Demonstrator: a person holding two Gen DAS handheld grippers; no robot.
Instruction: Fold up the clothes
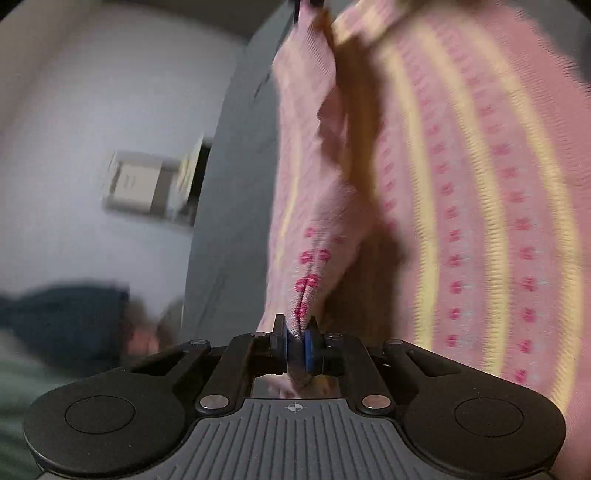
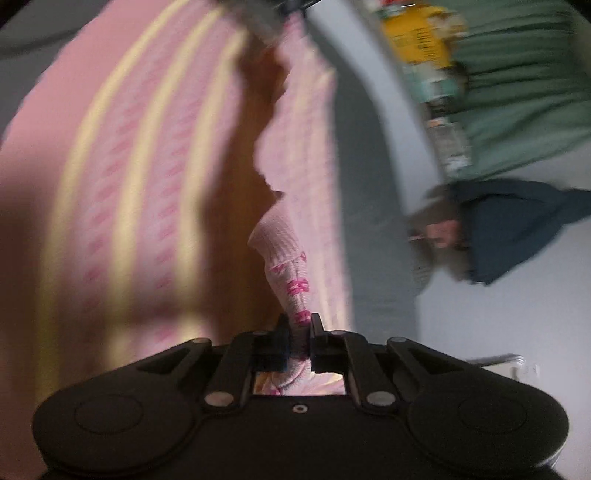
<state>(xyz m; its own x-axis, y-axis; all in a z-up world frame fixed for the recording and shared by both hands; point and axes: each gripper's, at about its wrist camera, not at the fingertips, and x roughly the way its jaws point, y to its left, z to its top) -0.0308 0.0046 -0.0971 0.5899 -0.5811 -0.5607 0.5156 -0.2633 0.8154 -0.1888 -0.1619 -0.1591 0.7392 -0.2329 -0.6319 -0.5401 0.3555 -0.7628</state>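
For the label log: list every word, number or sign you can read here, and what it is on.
None can be read.
Yellow package: dark print, blurred.
Packages below it: print blurred.
Left gripper base: a crosshair mark, no words.
Pink garment: flower pattern only.

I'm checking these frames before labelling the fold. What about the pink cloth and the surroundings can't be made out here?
- Left wrist view: what garment the pink cloth is; the frame edges cut it off.
- Both views: how much fabric is pinched; the left gripper and right gripper fingers cover it.
- Right wrist view: the yellow label text; motion blur.
- Left wrist view: the wall fixture; blurred.
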